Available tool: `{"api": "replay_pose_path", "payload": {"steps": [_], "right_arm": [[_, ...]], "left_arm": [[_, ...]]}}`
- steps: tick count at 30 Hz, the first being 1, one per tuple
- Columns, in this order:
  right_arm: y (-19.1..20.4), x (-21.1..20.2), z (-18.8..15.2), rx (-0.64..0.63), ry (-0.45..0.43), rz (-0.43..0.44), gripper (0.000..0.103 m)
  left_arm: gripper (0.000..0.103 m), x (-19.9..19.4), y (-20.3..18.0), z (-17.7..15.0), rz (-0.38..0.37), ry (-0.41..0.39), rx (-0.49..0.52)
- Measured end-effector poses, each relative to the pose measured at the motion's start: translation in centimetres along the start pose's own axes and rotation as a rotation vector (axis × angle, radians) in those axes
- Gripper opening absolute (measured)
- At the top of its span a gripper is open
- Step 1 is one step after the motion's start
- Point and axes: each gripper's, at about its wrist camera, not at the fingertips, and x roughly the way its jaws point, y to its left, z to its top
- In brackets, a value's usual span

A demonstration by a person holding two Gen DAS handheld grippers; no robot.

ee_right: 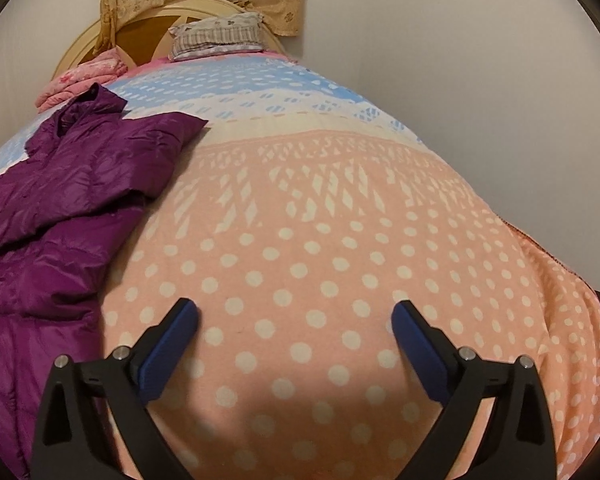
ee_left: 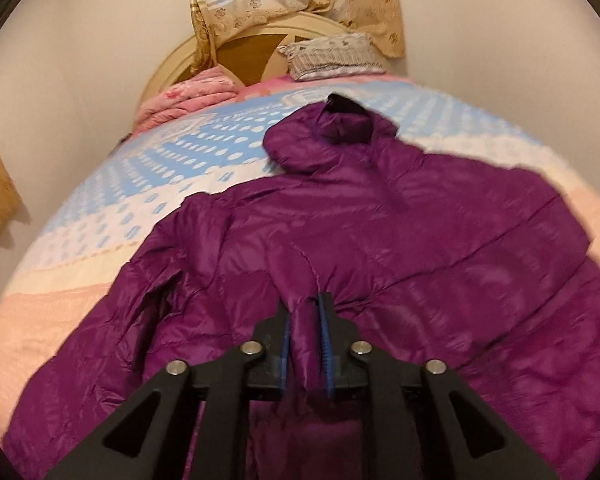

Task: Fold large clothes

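A glossy purple quilted puffer jacket (ee_left: 380, 232) lies spread on a dotted pink-and-blue bedspread (ee_right: 320, 240), hood toward the headboard and one sleeve flat along its side. A fold of its fabric is pinched up.

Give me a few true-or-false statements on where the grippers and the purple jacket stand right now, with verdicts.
1. The left gripper is pinching a fold of the purple jacket. True.
2. The right gripper is shut on the jacket's sleeve. False: its jaws stand wide open over the bare dotted bedspread, with nothing between them.
3. The jacket lies on the bed with its hood toward the headboard. True.
4. The jacket is already folded into a neat square. False: it is spread out, rumpled, one sleeve lying out to the side.
5. A pillow sits on top of the jacket. False: it rests by the headboard, apart from the jacket.
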Motion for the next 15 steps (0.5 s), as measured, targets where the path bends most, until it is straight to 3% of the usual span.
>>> {"api": "replay_pose_path", "payload": {"steps": [2,4,11,15], "right_arm": [[0.7,-1.4,1.3,0.010,-0.017,0.056,0.071],[2.1,-2.2,2.8,-0.023,-0.038,0.071,0.068],[8.7,0.9,8.6,-0.134,-0.077,0.146,0.060],[11.5,5.1,8.0,-0.185,-0.033,0.158,0.060]], "left_arm": [[0.038,0.7,-0.1,-0.2,0.071,0.003,0.005],[0.078,0.9,0.3,-0.2,0.137,-0.018,-0.016],[0.082,2.8,1.7,-0.4,0.159,0.013,-0.079],[0.082,3.8,2.5,-0.8,0.129,0.058,-0.121]]}}
